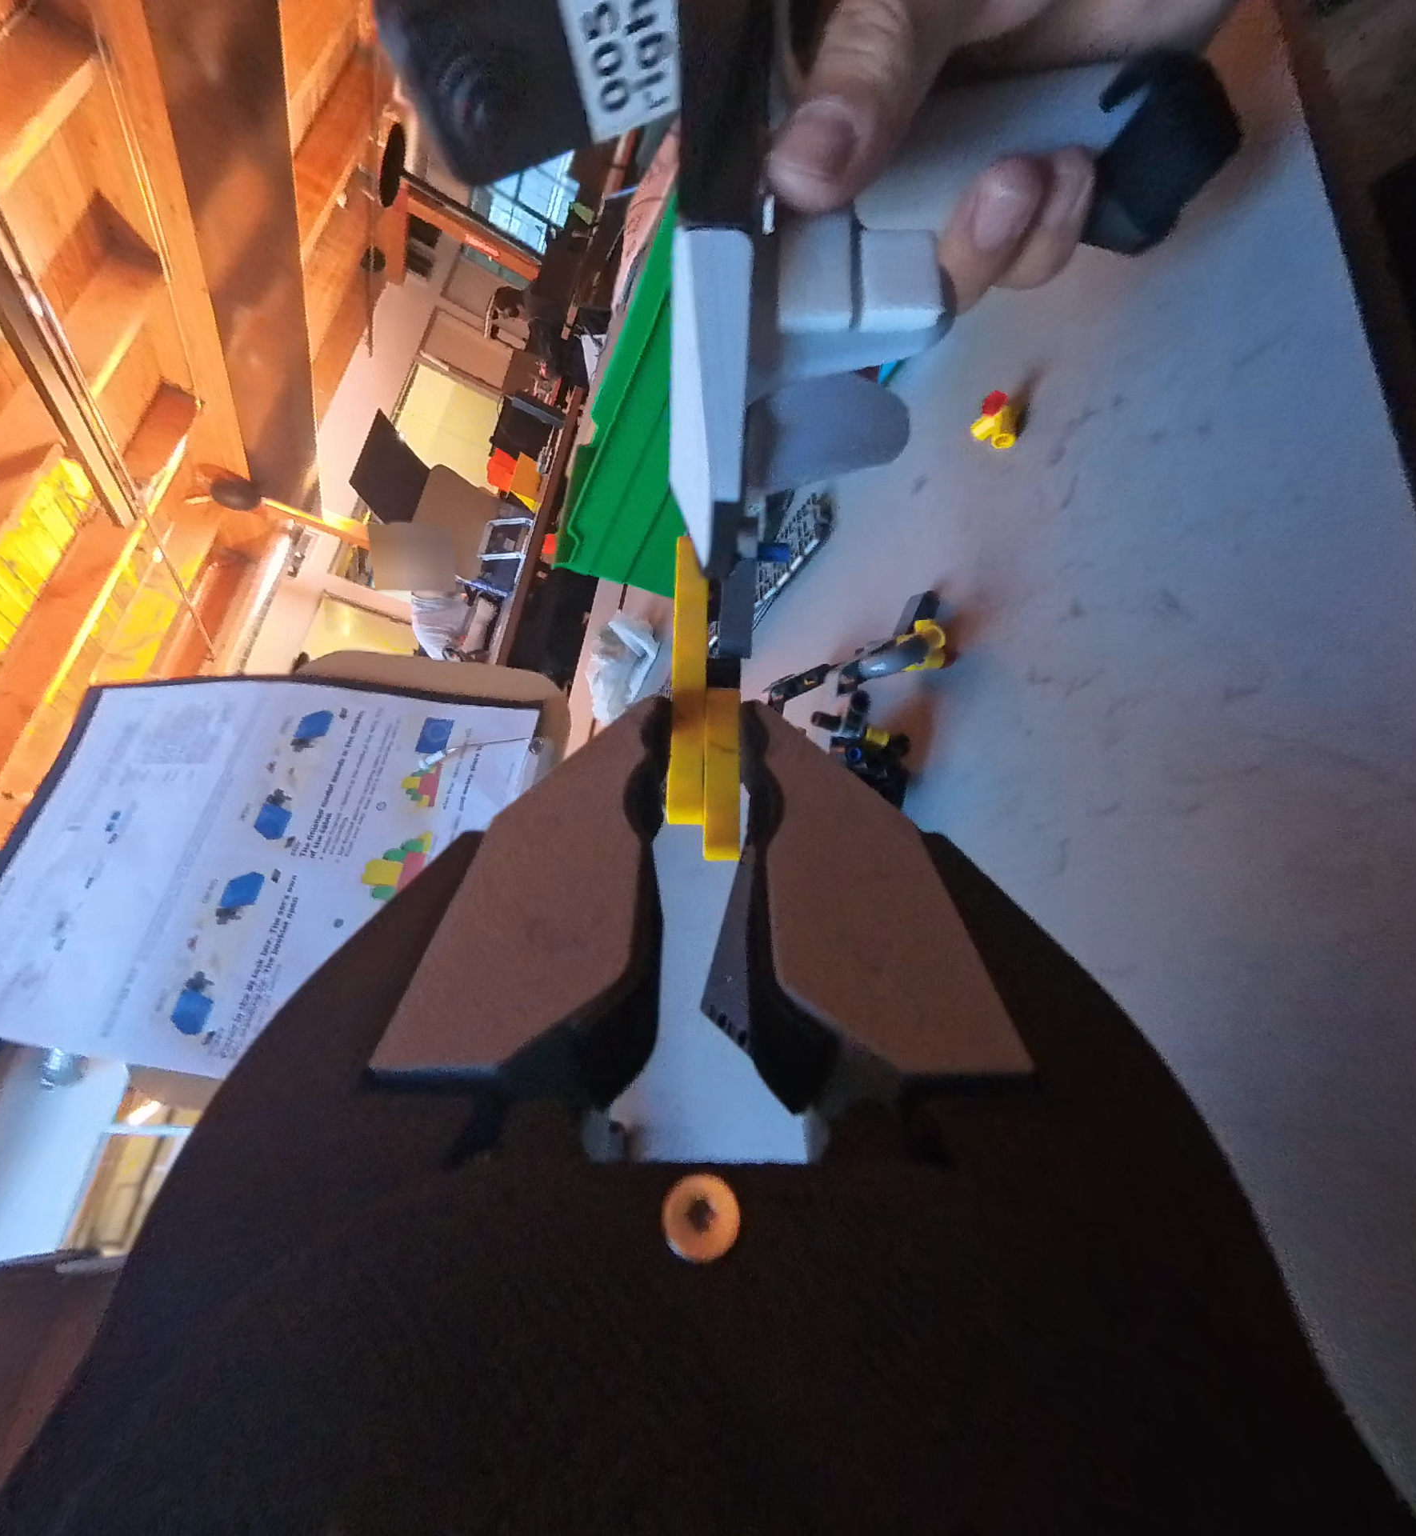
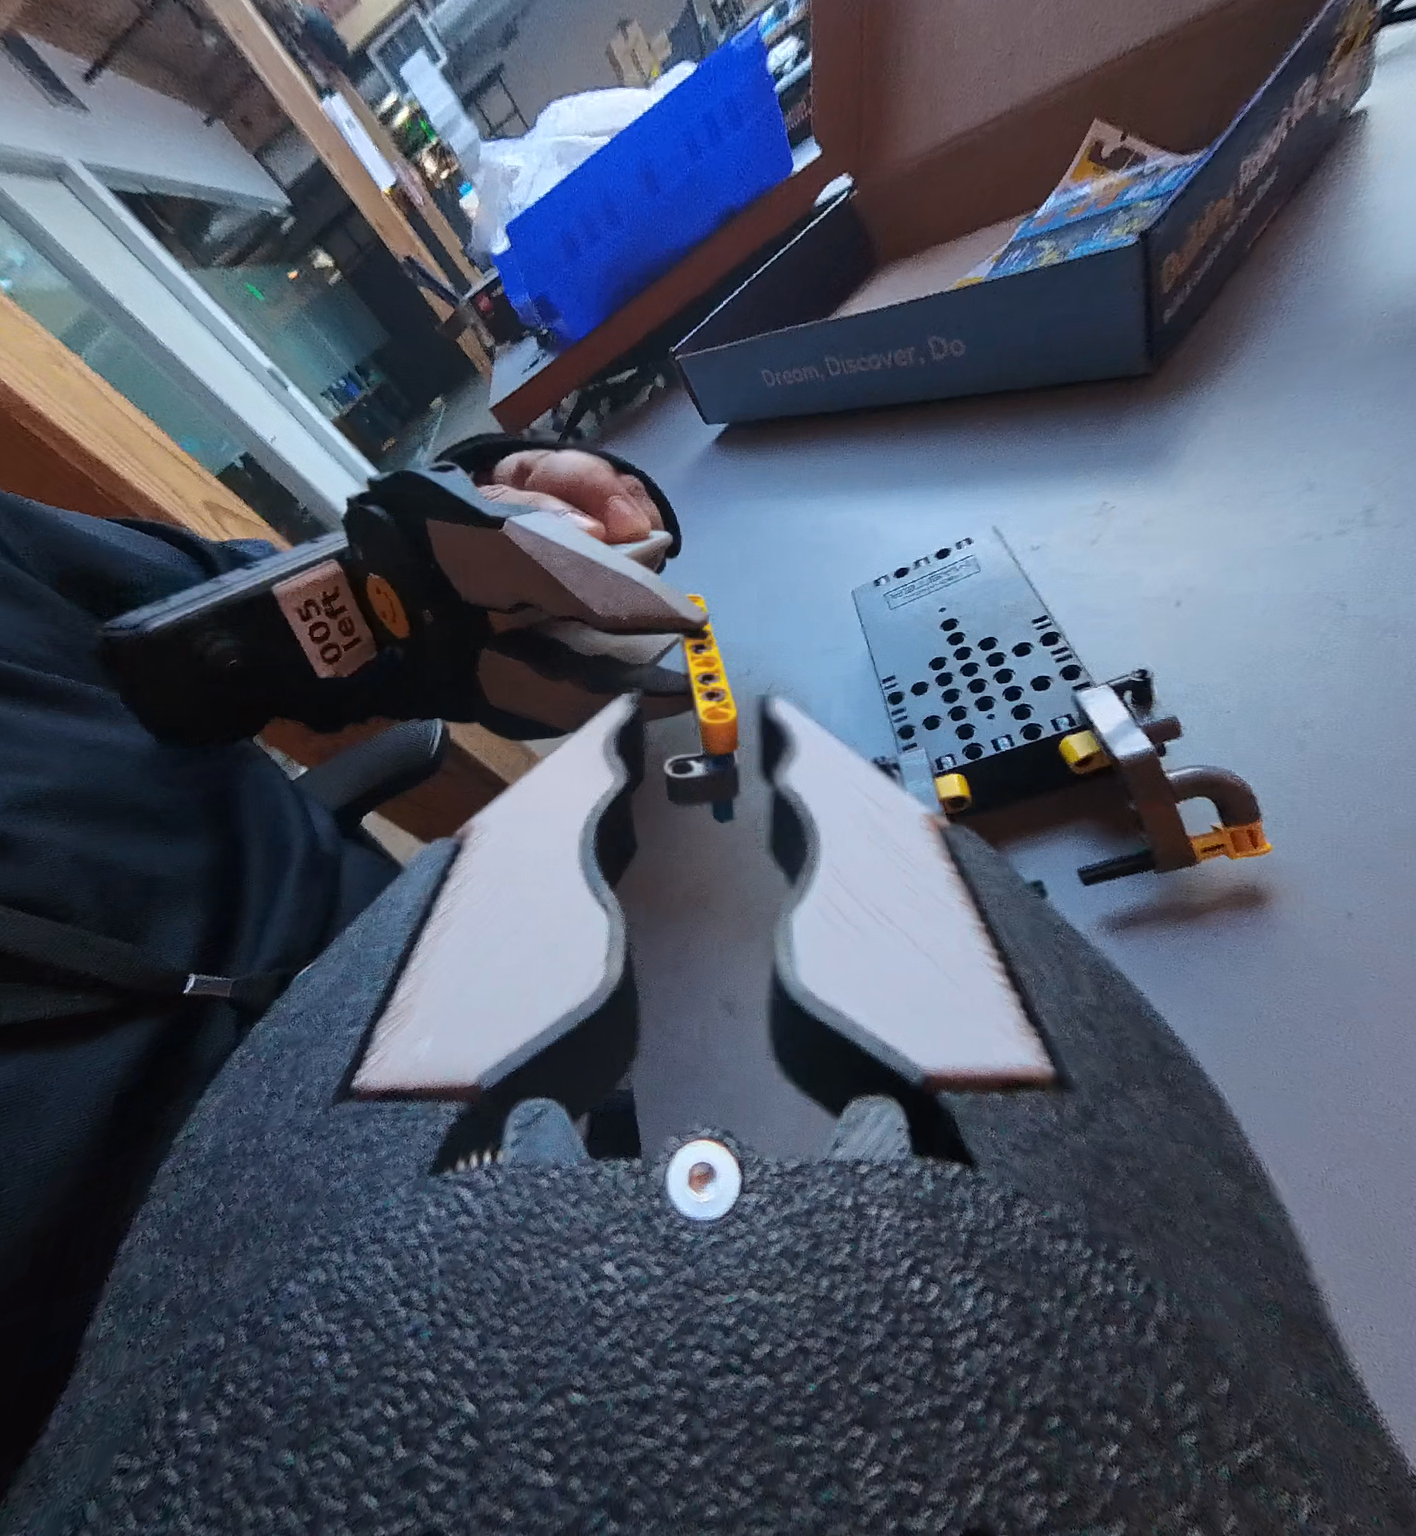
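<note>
Yellow beam (image 2: 711, 675): long flat building-toy piece with a row of round holes, a small dark grey connector (image 2: 698, 773) pinned at its lower end. In the right wrist view it hangs centre frame, just above the grey table (image 2: 1187, 515), roughly upright. In the left wrist view the same yellow beam (image 1: 700, 748) shows edge-on at frame centre, running up out of the fingertips.

Left gripper (image 1: 703, 752): jaws clamped on the beam, tan pads pressed to both its faces. Seen in the right wrist view, the left gripper (image 2: 692, 644) comes in from the left edge, fingers angled right and slightly down, a hand (image 2: 580, 499) wrapped round its handle, dark sleeve behind.

Right gripper (image 2: 698, 731): jaws apart, nothing between them, tips either side of the beam's lower end and the grey connector; whether they touch is unclear. In the left wrist view the right gripper (image 1: 725, 540) comes down from the top of frame, grey fingers pointing at the beam's far end, a hand (image 1: 937, 108) on its grip.

Around: black perforated plate (image 2: 971, 665) with yellow pins and a grey elbow assembly, right of centre; open dark blue box (image 2: 937, 349) upper right; blue bin (image 2: 655, 183) upper centre. Left wrist view: printed instruction sheet (image 1: 214, 848) at left, green bin (image 1: 630, 432) upper centre, loose small yellow-red piece (image 1: 997, 420) upper right.
</note>
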